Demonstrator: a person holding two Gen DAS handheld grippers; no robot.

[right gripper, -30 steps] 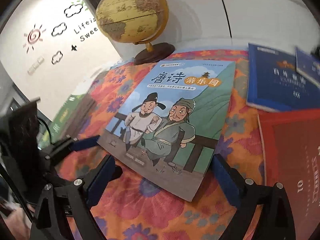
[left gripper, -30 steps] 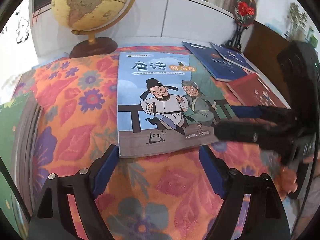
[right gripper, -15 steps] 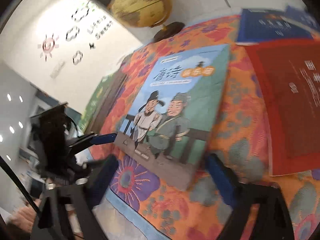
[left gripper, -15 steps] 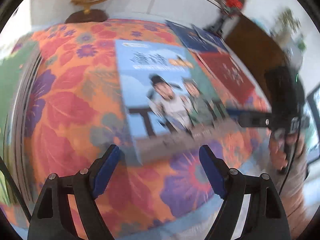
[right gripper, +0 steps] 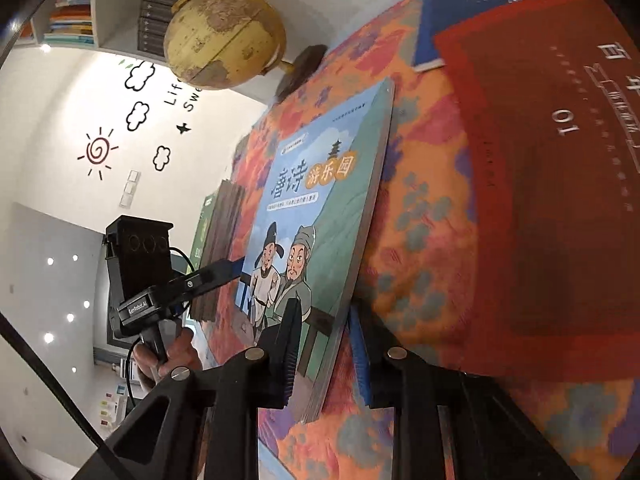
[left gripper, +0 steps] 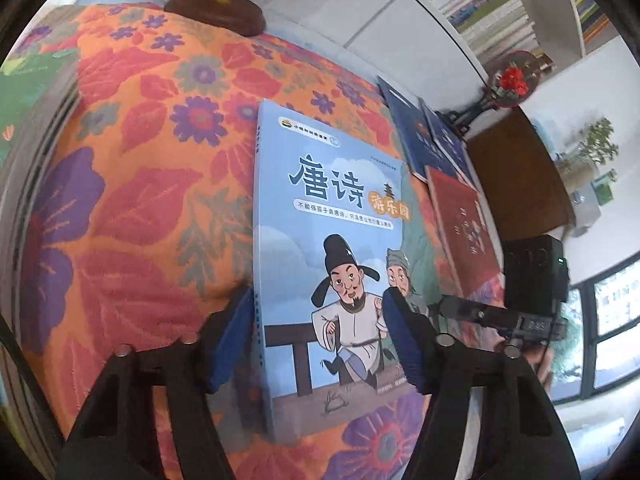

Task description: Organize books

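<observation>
Lying cover-up on the flower-patterned surface [left gripper: 140,200] is one picture book [left gripper: 320,208], blue-fronted, with two cartoon figures on the cover. Its long axis is running straight away from both grippers, spine on the left side and page edge on the right, with the near short end closest to them.

Left gripper [left gripper: 316,300]: it is sitting at the near spine corner. One pad is resting just beside the spine on the cloth, and the other is hanging over the cover by the cartoon figures. The jaws have just been closing and are standing half wide around the spine edge, but the pads are not visibly pressing on the book.

Right gripper [right gripper: 324,312]: it is sitting at the near page-edge corner. One finger is lying on the cover and the other is tucking in against the underside. The jaws have just been closing to a narrow gap, and they appear to be pinching the page edge.

Both grippers are equally near the book, one on each long edge at the same end. The right one is judged to be further along in taking hold.

Neighbouring items: a red book [left gripper: 464,224] is lying just beside the page edge. Two dark blue books [left gripper: 412,132] are lying beyond it. A globe [right gripper: 224,40] is standing at the far end, well apart.

Handling note: any lift is likely depending on both holds at the near end. The far end is unsupported and may droop.
</observation>
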